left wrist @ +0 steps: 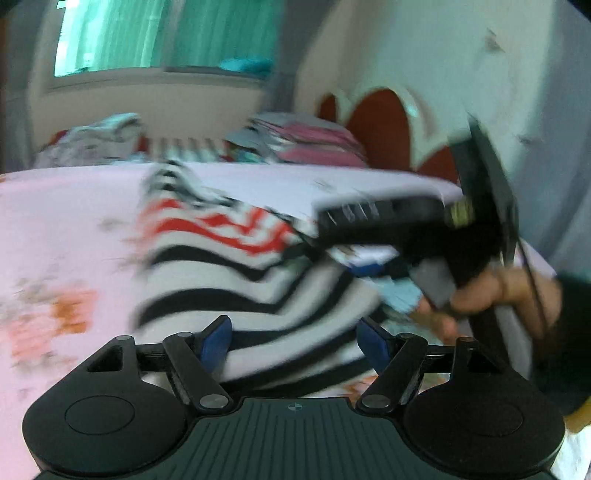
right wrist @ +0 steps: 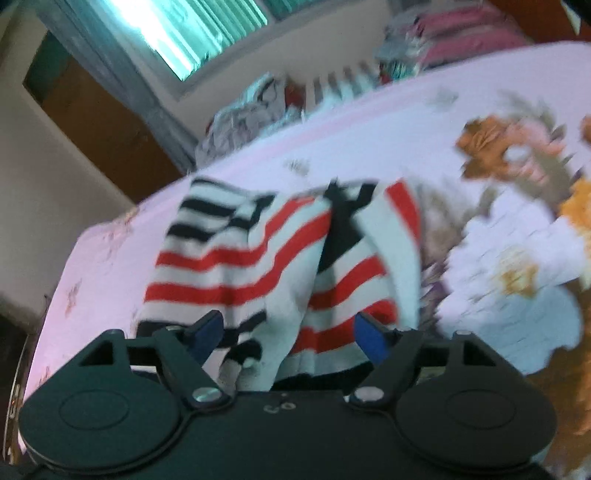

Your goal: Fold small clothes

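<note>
A small white garment with red and black stripes (left wrist: 240, 266) lies rumpled and partly folded over on a pink flowered bedsheet (left wrist: 66, 229). My left gripper (left wrist: 295, 343) hovers over its near black-striped edge, its blue pads wide apart and not pressing on the cloth. At the right of the left wrist view, a hand (left wrist: 498, 291) holds the black right gripper above the garment's far side. In the right wrist view the garment (right wrist: 258, 258) fills the middle. My right gripper (right wrist: 290, 334) is open just over its red-striped part, with cloth between the fingers but not gripped. Both views are blurred.
Piles of other clothes (left wrist: 295, 140) sit along the bed's far edge below a window (left wrist: 166, 33). A red and white headboard (left wrist: 380, 122) rises at the right. A brown door (right wrist: 92, 129) stands beyond the bed's corner. Large flower prints (right wrist: 509, 240) cover the sheet.
</note>
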`<action>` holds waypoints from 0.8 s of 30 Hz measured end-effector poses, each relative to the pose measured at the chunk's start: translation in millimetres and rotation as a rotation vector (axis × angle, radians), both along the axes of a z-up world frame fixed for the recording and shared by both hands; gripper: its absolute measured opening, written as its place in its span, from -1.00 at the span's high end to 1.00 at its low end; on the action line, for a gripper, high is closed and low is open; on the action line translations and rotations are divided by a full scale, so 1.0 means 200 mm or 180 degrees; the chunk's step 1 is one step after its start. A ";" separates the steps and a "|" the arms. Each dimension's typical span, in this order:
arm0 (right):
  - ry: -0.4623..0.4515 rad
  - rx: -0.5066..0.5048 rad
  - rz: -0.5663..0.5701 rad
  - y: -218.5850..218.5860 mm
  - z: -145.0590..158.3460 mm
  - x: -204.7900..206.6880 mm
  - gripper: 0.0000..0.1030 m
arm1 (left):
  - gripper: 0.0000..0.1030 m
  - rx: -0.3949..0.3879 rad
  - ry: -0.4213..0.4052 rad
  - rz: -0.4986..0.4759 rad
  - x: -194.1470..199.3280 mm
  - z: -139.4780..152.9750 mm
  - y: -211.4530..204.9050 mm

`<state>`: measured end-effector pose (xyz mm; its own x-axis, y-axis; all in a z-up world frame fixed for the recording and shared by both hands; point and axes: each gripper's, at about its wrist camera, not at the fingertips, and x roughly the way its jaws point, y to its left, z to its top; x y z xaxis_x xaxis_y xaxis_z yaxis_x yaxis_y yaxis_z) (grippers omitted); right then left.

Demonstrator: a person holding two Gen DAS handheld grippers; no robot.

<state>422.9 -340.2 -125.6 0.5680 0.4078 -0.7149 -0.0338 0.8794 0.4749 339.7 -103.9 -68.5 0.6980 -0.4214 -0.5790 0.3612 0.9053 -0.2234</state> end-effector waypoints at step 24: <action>-0.0383 -0.0819 -0.0071 -0.04 0.00 -0.12 0.56 | -0.44 -0.0166 0.0371 0.0597 0.40 -0.20 0.10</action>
